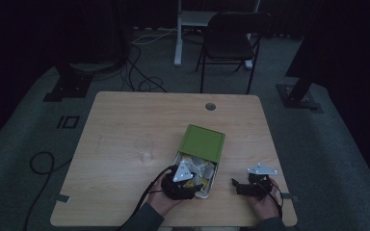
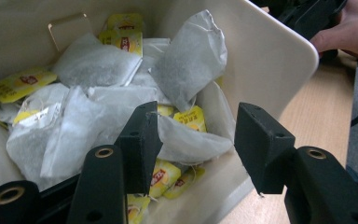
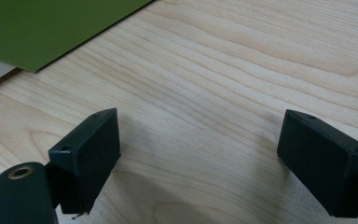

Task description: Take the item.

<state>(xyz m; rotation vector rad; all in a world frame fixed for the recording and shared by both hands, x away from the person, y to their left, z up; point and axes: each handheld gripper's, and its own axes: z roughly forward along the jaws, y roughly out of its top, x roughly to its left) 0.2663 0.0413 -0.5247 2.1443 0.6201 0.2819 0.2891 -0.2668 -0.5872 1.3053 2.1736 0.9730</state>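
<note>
White tea bag point(image 2: 186, 140) lies between the parted left tool point(image 2: 193, 137), beside the box rim point(image 2: 279, 60).

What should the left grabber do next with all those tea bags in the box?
Probably close a little more: the left gripper sits open inside the box with one white tea bag lying between its jaws, not yet pinched.
</note>
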